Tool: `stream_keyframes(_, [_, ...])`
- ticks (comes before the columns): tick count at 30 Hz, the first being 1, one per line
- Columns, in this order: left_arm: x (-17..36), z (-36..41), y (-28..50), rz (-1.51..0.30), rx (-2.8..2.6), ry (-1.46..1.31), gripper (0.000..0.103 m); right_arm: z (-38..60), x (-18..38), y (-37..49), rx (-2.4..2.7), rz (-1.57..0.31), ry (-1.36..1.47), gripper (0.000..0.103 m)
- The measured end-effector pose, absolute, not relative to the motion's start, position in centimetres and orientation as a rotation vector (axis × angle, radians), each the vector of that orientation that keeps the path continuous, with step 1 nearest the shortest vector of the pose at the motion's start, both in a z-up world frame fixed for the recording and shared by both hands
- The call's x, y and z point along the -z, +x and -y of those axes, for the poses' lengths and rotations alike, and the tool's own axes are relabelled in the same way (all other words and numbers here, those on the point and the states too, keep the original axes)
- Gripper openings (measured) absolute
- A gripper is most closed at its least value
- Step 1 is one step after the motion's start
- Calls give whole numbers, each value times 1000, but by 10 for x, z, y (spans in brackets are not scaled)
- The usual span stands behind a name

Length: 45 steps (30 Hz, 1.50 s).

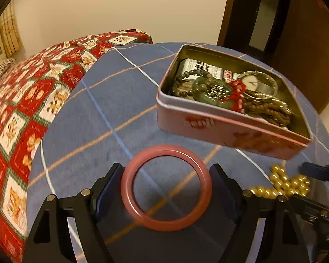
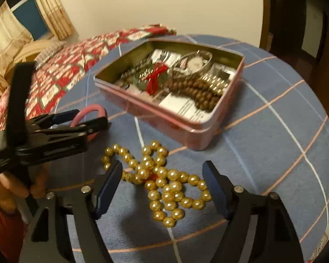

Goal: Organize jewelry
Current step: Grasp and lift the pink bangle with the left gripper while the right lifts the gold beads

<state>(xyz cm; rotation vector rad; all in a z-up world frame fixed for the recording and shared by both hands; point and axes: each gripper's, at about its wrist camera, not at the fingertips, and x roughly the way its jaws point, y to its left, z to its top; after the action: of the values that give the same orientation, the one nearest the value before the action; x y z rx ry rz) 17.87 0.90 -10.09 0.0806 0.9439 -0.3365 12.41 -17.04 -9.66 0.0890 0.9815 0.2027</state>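
Note:
A pink bangle [image 1: 166, 187] sits between the fingers of my left gripper [image 1: 166, 175]; both pads touch its sides, so the gripper is shut on it, just above the blue plaid cloth. The bangle [image 2: 88, 112] and left gripper [image 2: 88, 120] also show in the right wrist view. A gold pearl necklace [image 2: 162, 182] lies heaped on the cloth between the wide-open fingers of my right gripper [image 2: 162, 171]; it also shows in the left wrist view [image 1: 283, 185]. A pink tin [image 1: 219, 127] [image 2: 164, 118] stands open beyond, holding bead bracelets, a jade pendant and a watch [image 1: 256, 83].
The round table [image 2: 274, 131] has a blue plaid cloth. A bed with a red patterned quilt [image 1: 22, 109] lies to the left. A dark wooden door [image 1: 285, 22] is at the back right. The table edge curves away on the right.

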Motion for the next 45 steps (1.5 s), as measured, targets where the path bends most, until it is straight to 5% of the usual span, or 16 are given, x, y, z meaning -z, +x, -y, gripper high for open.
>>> stream_keyframes(4, [87, -19, 157, -874, 319, 27, 81, 151, 106, 126, -223, -998, -14, 96])
stream_keyframes(7, [80, -25, 139, -836, 290, 18, 81, 134, 112, 125, -181, -1008, -147, 95])
stream_keyframes(12, [72, -34, 122, -803, 297, -25, 81, 134, 107, 122, -192, -977, -147, 57])
stream_keyframes(14, [69, -36, 119, -795, 300, -33, 81, 135, 105, 120, -190, -979, -143, 31])
stream_keyframes(17, [64, -36, 112, -779, 309, -42, 81, 143, 102, 117, -198, -993, -90, 21])
stream_keyframes(45, [14, -27, 86, -636, 354, -44, 81, 166, 9, 72, -226, -714, 197, 14])
